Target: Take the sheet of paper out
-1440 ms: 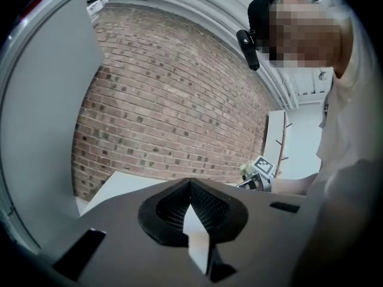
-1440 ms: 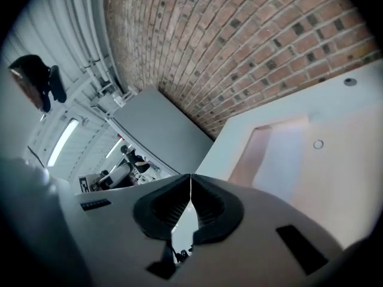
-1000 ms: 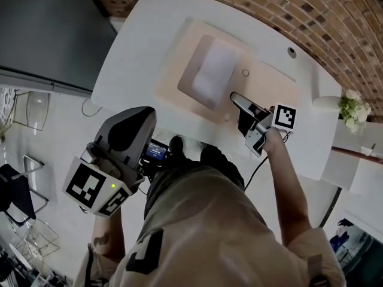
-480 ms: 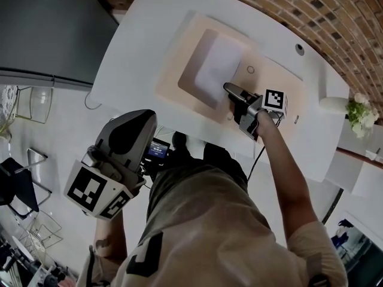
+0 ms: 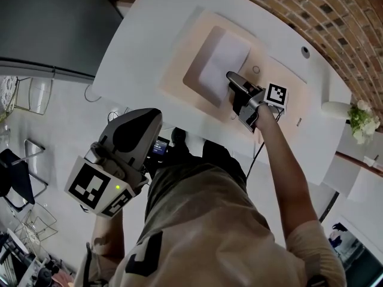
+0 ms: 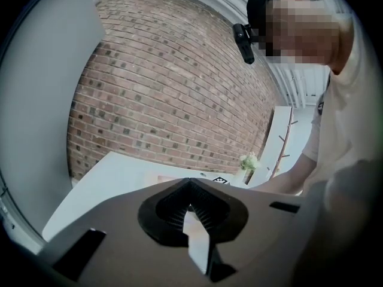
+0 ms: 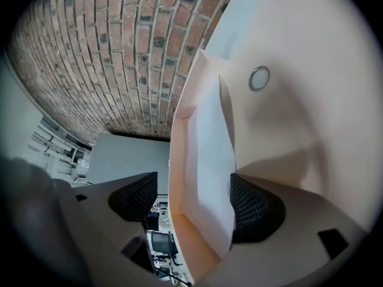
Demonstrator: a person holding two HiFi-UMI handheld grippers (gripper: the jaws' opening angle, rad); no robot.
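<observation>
the sheet of paper (image 5: pixel 222 64) lies in the folder (image 5: pixel 176 64) and looks thin and floppy (easy to crease). the right gripper (image 7: pixel 194 205), just opened wide, sits around its edge without pinching; grab there. the left gripper (image 6: pixel 190 203), away from the folder, is closed.

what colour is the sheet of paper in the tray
The sheet of paper is plain white, in a pale peach tray; the head view shows it best.

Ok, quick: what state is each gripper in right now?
Left gripper: shut, empty.
Right gripper: open, jaws have just been opening; sheet of paper between them, not gripped.
</observation>
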